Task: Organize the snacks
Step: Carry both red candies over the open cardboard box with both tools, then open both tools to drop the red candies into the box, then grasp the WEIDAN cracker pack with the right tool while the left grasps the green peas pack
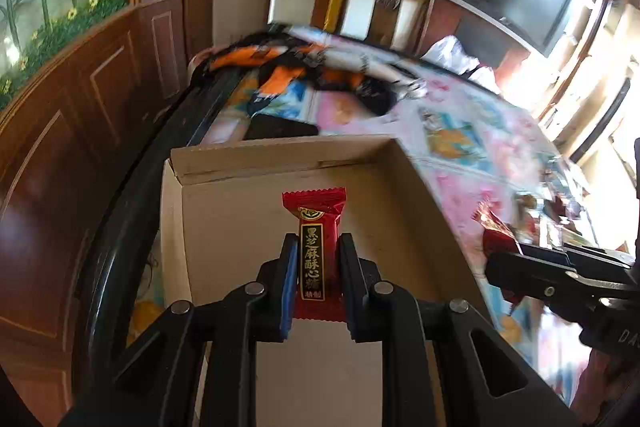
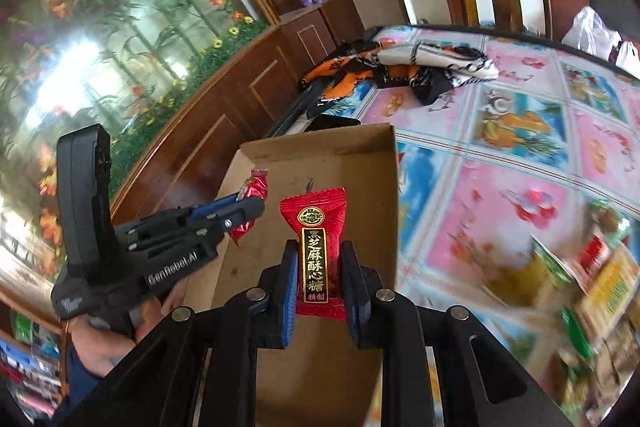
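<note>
My left gripper (image 1: 318,243) is shut on a red candy (image 1: 316,211) with gold lettering, held upright over the open cardboard box (image 1: 224,211). In the right wrist view, my right gripper (image 2: 319,247) is shut on a second red candy (image 2: 316,215) of the same kind, also above the cardboard box (image 2: 344,163). Each view shows the other tool: the right gripper (image 1: 516,253) comes in from the right with a red wrapper (image 1: 494,239) in it, and the left gripper (image 2: 252,205) comes in from the left gripping its red wrapper (image 2: 256,185). The box floor that shows is bare.
The box sits on a table with a colourful fruit-print cloth (image 2: 520,147). A blurred pile of snack packets (image 2: 592,275) lies to the right. An orange, black and white cloth (image 2: 400,67) and a dark flat object (image 1: 280,127) lie beyond the box. Wooden panelling (image 1: 80,127) runs along the left.
</note>
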Demonstrator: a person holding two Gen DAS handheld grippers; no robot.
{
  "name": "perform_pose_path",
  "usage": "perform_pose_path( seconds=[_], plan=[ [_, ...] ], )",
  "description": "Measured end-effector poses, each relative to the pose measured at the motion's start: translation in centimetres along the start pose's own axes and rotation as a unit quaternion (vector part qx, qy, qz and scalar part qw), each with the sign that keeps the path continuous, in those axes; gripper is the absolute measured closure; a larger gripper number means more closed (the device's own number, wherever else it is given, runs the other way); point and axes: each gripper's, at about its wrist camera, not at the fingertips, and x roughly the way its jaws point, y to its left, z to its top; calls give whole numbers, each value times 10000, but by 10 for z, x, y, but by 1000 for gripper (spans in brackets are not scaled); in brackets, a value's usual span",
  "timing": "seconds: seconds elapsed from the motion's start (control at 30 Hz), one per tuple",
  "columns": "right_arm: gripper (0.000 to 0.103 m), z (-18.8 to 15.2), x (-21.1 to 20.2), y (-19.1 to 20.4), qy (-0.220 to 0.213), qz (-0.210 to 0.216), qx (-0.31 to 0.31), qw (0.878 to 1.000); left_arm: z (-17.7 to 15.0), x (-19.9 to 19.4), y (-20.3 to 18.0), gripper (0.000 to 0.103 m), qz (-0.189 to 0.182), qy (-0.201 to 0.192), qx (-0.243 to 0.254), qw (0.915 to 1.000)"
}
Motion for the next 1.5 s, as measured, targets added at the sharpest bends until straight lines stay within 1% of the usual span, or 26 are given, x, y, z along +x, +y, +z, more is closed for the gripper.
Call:
perform_pose_path(
  seconds=[0.07, 0.23, 0.3, 0.43, 0.6, 0.8, 0.87, 0.9, 1.03, 1.1, 1.17, 1.2, 1.3, 1.37, 1.5],
  plan=[
    [81, 12, 23, -4, 82, -26, 186, 9998, 6, 13, 3, 84, 24, 115, -39, 9999],
    [81, 34, 61, -12, 159, -178, 353, 9991, 12, 31, 9, 84, 12, 226, -175, 9996],
    [81, 39, 73, -14, 211, -209, 418, 9987, 11, 37, 13, 84, -3, 263, -229, 9994],
    [81, 44, 94, -14, 305, -357, 342, 9983, 10, 42, 18, 84, -79, 299, -310, 9990],
    [81, 45, 111, -14, 395, -406, 291, 9980, 12, 41, 20, 84, -161, 279, -348, 9989],
    [80, 48, 117, -9, 383, -451, 211, 9980, 12, 42, 24, 84, -227, 292, -432, 9984],
    [79, 47, 118, -10, 377, -458, 243, 9979, 11, 40, 25, 82, -246, 273, -443, 9983],
    [79, 47, 117, -10, 366, -431, 282, 9980, 11, 38, 24, 79, -240, 258, -423, 9985],
    [78, 44, 97, -15, 120, -173, 508, 9985, 11, 23, 19, 73, -208, 126, -367, 9990],
    [78, 40, 77, -18, -93, 17, 611, 9981, 10, 11, 15, 70, -235, 29, -381, 9990],
    [74, 33, 57, -24, -273, 201, 714, 9969, 9, -5, 7, 65, -265, -119, -373, 9989],
    [74, 30, 47, -27, -356, 244, 726, 9964, 8, -10, 3, 63, -284, -159, -361, 9988],
    [70, 14, 13, -44, -582, 471, 823, 9938, 0, -28, -17, 62, -403, -295, -231, 9985],
    [68, 1, -12, -63, -760, 397, 915, 9921, -6, -37, -34, 60, -505, -340, -115, 9981],
    [68, -21, -60, -106, -1030, 290, 1189, 9871, -21, -44, -83, 59, -790, -340, 153, 9962]
  ],
)
